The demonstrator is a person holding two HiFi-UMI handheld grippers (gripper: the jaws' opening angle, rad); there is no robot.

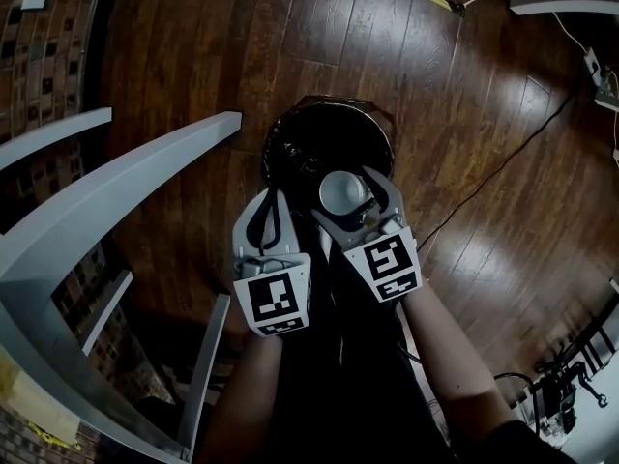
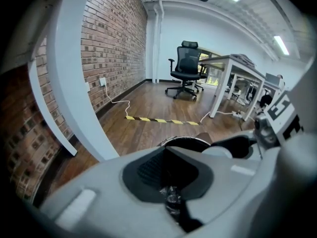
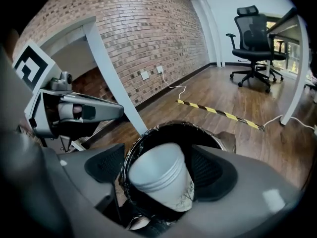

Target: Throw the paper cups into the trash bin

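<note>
A white paper cup sits tilted between the jaws of my right gripper, directly over the round trash bin lined with a black bag. In the right gripper view the cup leans against the right pad, while the left pad stands apart from it, so the jaws are open. My left gripper hovers just left of the bin's rim with its jaws together and nothing between them. In the left gripper view the bin and the cup show beyond the jaws.
A white table frame slants along the left, close to the bin, with a brick wall behind it. A black cable runs over the wood floor at right. Farther off stand an office chair, a desk and a yellow-black floor strip.
</note>
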